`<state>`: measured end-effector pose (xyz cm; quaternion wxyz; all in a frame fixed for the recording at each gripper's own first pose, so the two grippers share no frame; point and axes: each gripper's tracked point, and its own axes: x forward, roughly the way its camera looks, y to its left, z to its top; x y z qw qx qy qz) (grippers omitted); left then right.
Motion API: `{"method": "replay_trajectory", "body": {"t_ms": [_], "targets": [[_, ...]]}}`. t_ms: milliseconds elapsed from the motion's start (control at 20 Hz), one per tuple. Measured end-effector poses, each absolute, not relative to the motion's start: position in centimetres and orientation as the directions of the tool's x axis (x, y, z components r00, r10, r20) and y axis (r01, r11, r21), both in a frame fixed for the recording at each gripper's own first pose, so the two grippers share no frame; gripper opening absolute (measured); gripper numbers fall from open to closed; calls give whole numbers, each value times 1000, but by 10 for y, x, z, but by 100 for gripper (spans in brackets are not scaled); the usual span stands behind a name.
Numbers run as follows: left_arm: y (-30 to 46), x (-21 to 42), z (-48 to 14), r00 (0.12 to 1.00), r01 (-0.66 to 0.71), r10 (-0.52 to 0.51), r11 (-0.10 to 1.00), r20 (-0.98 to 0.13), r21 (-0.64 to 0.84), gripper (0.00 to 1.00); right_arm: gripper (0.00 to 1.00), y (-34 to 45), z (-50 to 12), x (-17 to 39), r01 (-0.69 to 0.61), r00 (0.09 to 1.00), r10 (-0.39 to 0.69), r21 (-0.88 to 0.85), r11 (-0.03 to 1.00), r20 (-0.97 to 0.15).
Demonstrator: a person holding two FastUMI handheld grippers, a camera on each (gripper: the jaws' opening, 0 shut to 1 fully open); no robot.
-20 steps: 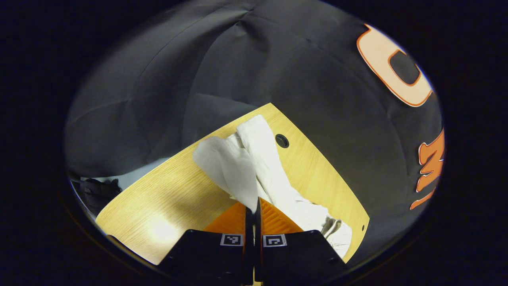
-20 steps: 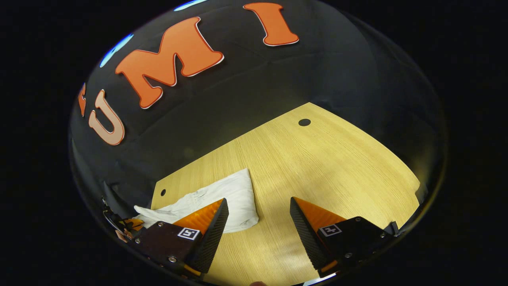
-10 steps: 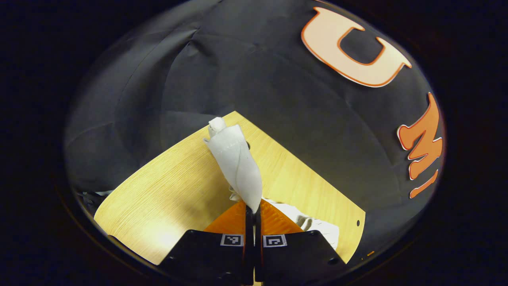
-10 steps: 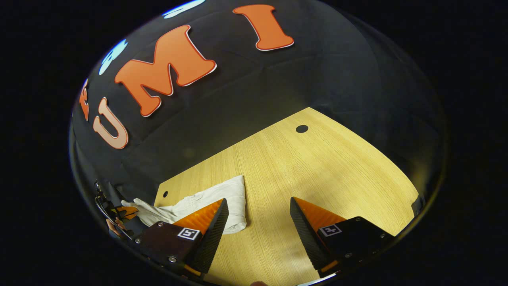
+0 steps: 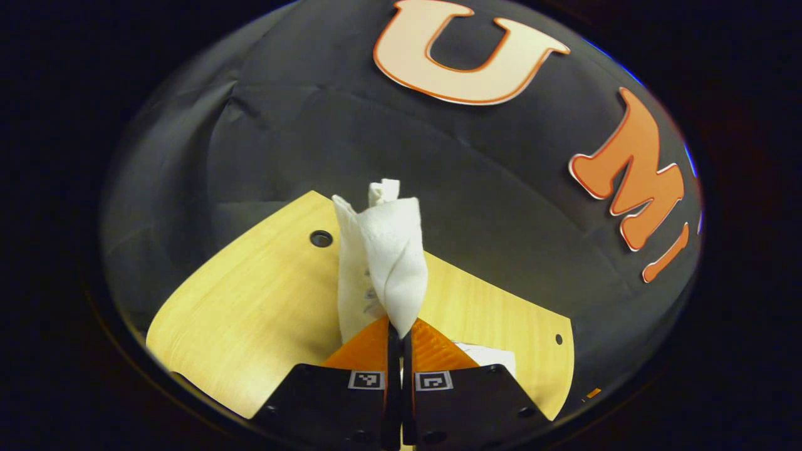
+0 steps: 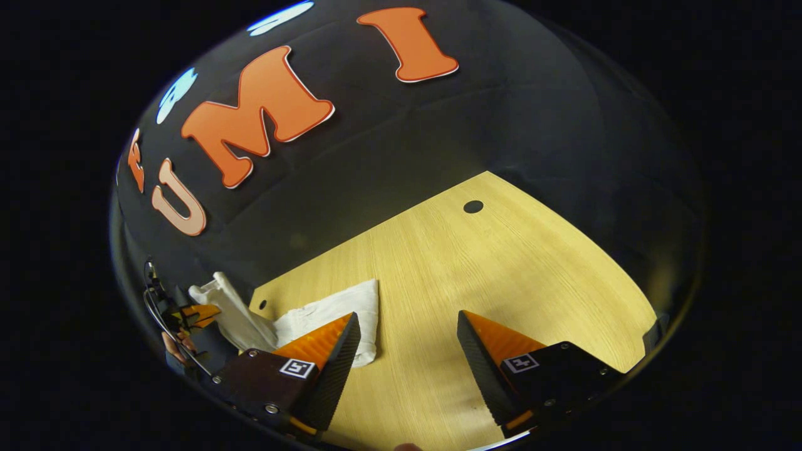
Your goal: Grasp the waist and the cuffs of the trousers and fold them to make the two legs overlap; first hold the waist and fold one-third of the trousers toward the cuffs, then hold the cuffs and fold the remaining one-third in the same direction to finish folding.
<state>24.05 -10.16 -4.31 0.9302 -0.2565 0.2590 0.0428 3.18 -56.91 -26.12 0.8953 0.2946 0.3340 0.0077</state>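
My left tongs (image 5: 398, 331) are clamped tight on a bunched end of the white cloth trousers (image 5: 388, 263), lifting it above the pale wooden surface (image 5: 250, 313). The other end lies flat near the surface's edge, just beside my right tongs (image 6: 407, 351), which hang spread wide over bare wood, touching nothing.

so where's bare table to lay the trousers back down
Open wood stretches ahead of the right tool, from the trousers edge out to the far round hole. Crowded: the table corner by the small hole, where the left tool holds one end of the cloth lifted.
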Motion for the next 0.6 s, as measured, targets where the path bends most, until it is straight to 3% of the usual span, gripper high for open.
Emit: {"method": "replay_trajectory", "body": {"t_ms": [600], "targets": [[-285,286,-43,805,-34,-177,939,-567,-341,4,93,-630,-262,0,209,794,151,497,842,-589]]}}
